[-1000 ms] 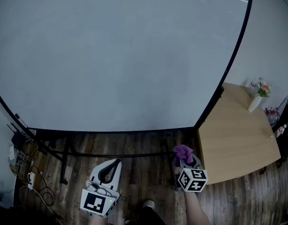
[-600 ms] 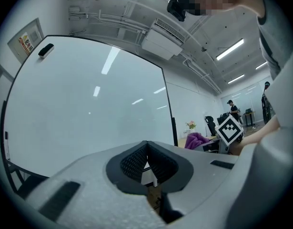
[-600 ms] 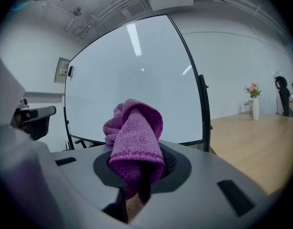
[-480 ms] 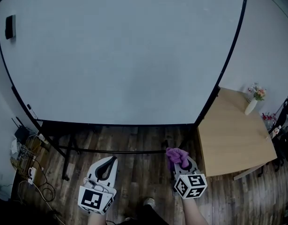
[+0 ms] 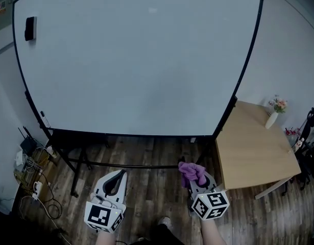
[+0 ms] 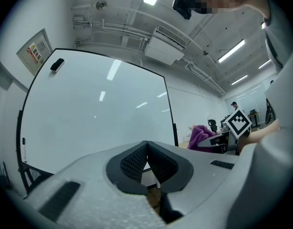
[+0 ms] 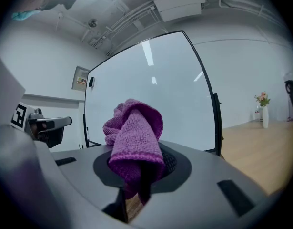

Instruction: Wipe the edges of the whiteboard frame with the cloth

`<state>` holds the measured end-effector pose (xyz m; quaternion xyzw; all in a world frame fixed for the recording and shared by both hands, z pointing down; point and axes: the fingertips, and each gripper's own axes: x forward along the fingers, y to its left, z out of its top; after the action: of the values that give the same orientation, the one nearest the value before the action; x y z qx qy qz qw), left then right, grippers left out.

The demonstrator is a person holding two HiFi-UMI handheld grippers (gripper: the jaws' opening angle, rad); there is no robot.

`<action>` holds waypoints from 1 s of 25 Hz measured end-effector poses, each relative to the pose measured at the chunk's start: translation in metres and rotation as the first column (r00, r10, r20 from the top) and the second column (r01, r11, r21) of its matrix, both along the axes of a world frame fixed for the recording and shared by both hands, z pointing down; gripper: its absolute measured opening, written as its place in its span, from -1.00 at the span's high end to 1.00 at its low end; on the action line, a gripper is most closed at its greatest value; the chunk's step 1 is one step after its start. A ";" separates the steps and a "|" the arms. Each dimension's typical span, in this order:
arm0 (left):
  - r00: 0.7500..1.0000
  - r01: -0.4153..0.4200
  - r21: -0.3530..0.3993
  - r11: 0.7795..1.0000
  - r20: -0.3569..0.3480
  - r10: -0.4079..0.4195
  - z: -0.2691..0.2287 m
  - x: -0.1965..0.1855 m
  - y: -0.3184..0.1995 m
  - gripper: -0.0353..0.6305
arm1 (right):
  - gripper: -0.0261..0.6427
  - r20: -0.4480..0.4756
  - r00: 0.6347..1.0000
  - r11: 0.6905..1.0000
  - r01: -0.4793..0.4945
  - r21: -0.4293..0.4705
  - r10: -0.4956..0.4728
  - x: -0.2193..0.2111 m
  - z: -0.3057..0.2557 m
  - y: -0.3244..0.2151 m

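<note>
Head view: the right hand-held gripper (image 5: 194,175) clamps the purple cloth (image 5: 191,169), ready to wipe the whiteboard frame (image 5: 131,135) well ahead of it; left gripper view: the left hand-held gripper (image 6: 146,150) sits closed, empty; right gripper view: cloth bunched between jaws.

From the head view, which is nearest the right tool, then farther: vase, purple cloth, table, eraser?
1. Purple cloth, pinched in the right tool.
2. Table, just right.
3. Vase, table's far corner.
4. Eraser, top left of the whiteboard.

Left claw (image 5: 122,175), right claw (image 5: 197,176): white shells, black ribbed pads (image 6: 134,161), black-white square-marker cubes (image 5: 101,217).
</note>
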<state>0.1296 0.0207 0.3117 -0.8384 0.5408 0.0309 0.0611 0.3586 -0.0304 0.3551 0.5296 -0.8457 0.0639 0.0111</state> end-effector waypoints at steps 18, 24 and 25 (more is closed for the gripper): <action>0.995 0.100 0.048 0.994 0.006 -0.101 -0.022 -0.021 0.056 0.84 | 0.68 -0.045 0.988 0.985 0.149 0.090 -0.145 -0.040 -0.034 0.054; 0.989 0.148 0.060 0.987 -0.001 -0.149 -0.029 -0.004 0.074 0.84 | 0.68 -0.043 0.979 0.975 0.204 0.091 -0.201 -0.029 -0.037 0.066; 0.988 0.157 0.060 0.986 -0.003 -0.157 -0.029 0.000 0.077 0.84 | 0.68 -0.045 0.977 0.973 0.212 0.092 -0.208 -0.025 -0.038 0.069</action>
<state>0.1292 0.0981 0.2824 -0.7909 0.6041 0.0414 0.0888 0.3331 0.0384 0.3171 0.4383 -0.8987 0.0121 0.0071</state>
